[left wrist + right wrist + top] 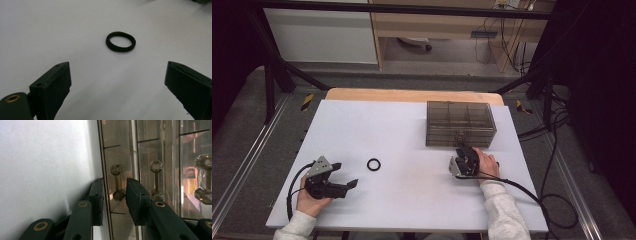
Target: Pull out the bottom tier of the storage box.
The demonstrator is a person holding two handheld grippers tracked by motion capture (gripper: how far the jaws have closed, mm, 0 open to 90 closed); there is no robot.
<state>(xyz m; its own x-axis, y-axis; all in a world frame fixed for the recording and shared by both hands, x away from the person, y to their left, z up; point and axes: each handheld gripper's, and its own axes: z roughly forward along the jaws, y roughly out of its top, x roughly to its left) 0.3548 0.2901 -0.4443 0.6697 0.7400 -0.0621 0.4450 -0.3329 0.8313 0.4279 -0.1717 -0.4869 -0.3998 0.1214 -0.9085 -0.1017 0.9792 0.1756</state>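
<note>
Sitting toward the far right edge of the white worktop: a smoky clear drawer box, front facing the near edge. Reaching up against that front: the right tool, gripped by the right hand. Straddling the lowest drawer's handle in the right gripper view, a bar with faceted knobs at both ends, with the jaws narrowed around it; pads looking not quite pressed on, though hard telling for sure. Showing beside it: a second such handle.

Lying flat toward the near left of the worktop, well apart from the box: a small black ring. Resting just left of the ring: the left tool, held by the left hand, jaws standing wide apart, pointing at the ring, nothing between them but bare worktop.
</note>
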